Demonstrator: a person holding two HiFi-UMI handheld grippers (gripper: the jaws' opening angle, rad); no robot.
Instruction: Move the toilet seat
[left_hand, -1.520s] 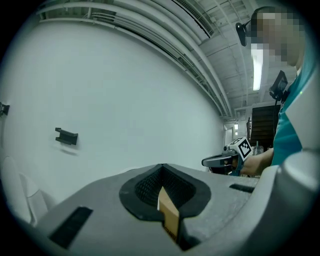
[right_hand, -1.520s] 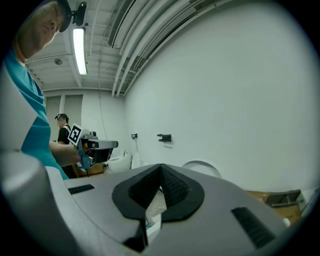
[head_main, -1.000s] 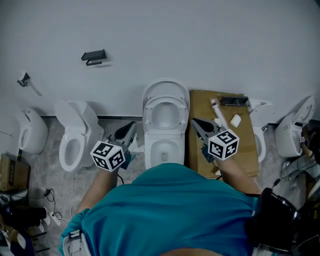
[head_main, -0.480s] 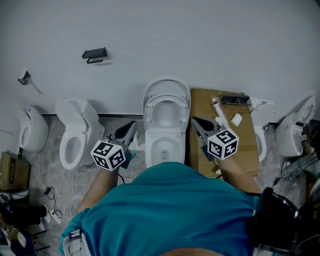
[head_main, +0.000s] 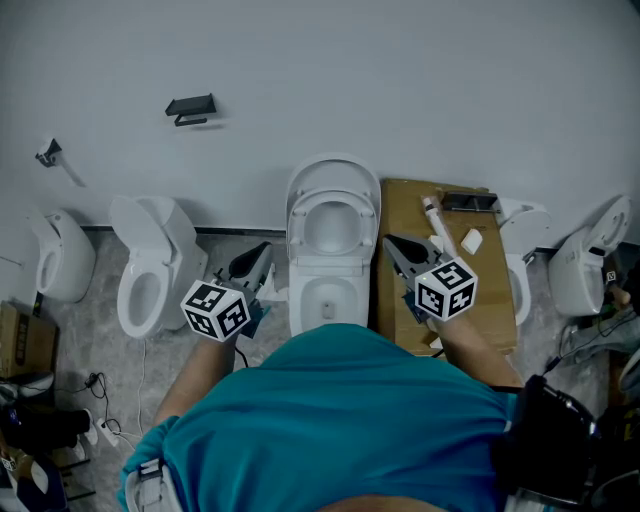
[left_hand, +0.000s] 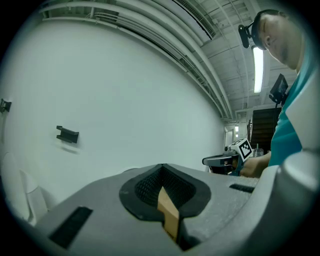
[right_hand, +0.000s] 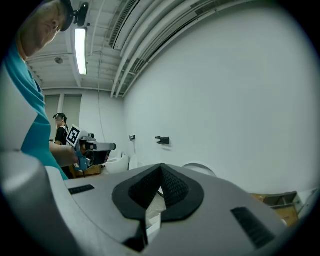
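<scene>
We hold the left hand-held gripper (head_main: 260, 255) and right hand-held gripper (head_main: 394, 246) roughly level on either side of the middle toilet (head_main: 305, 300), forearms out from the body, each with its jaws pressed together. The toilet seat (head_main: 331, 222) stands raised at the bowl's back (against the lid). Behind it is a white wall (head_main: 420, 90), below a grey floor (head_main: 95, 330), and a cardboard sheet (head_main: 400, 210) lies on the right.

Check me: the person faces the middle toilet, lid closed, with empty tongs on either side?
No: the head view shows the lid raised. The person does face the middle toilet, left tongs and right tongs empty on either side.
</scene>
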